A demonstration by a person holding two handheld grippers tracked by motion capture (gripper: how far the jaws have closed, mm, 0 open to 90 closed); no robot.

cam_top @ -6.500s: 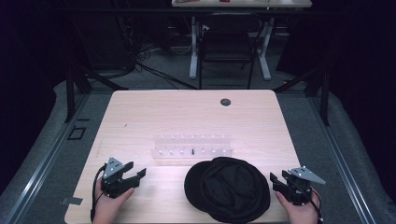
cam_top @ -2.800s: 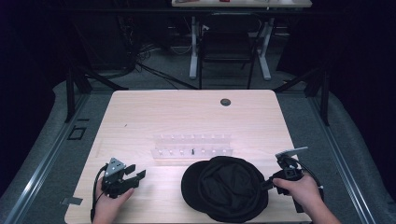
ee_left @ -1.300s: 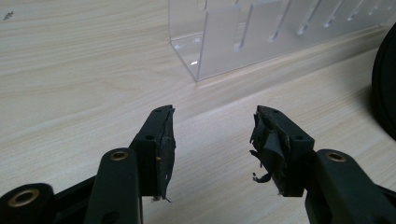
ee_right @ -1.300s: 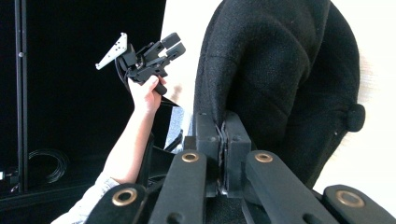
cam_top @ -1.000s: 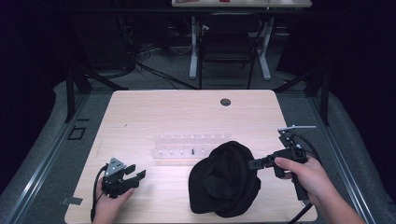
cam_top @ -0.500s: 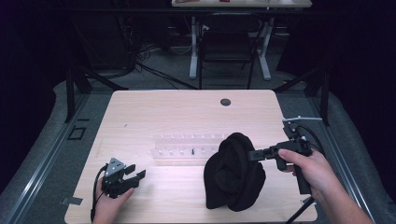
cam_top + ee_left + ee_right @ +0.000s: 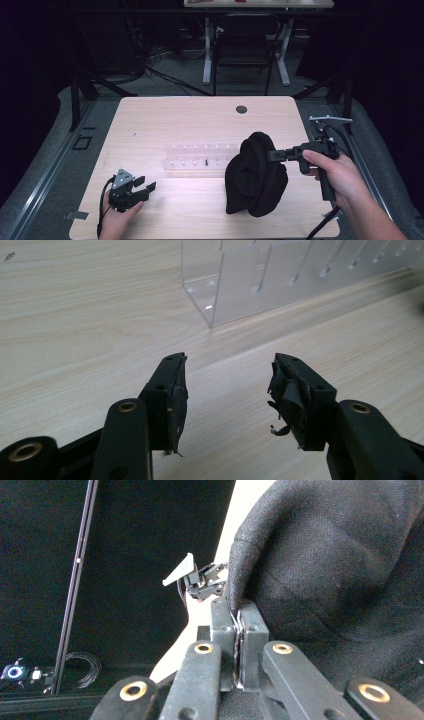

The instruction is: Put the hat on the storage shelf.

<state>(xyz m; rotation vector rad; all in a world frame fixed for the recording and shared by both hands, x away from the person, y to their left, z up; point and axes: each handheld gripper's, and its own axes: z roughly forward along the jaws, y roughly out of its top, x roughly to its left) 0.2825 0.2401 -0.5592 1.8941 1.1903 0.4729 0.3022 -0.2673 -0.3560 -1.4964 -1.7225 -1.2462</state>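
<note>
**Black hat lifted by its edge, left gripper idle**

At the left of the high view, your left gripper [image 7: 145,189] rests low on the wooden table [image 7: 165,120], near the front edge, with your hand wrapped around its body and the cable looping behind it. Its jaws stand wide apart with nothing between them; in the left gripper view you see bare wood in the gap and worn black padding on both inner faces. The gripper points toward the clear plastic rack [image 7: 200,157], whose near corner [image 7: 215,300] lies ahead of the jaws and apart from them.

That rack lies across the middle of the table, a row of small slots along its length, with one tiny dark item in it that is too small to identify. Farther back, near the far edge, sits a small dark round spot [image 7: 241,109].

Just right of the rack hangs the black hat [image 7: 256,175]. It droops in a bunched, folded mass, its lower part down at the tabletop, its left side right beside the rack's end; whether they touch you cannot tell.

At the right, your right gripper [image 7: 272,155] is held level, pointing left, with its jaws clamped tight on the hat's upper edge. In the right gripper view the pads [image 7: 248,645] pinch a thin fold of the fabric [image 7: 330,565] between them.
</note>
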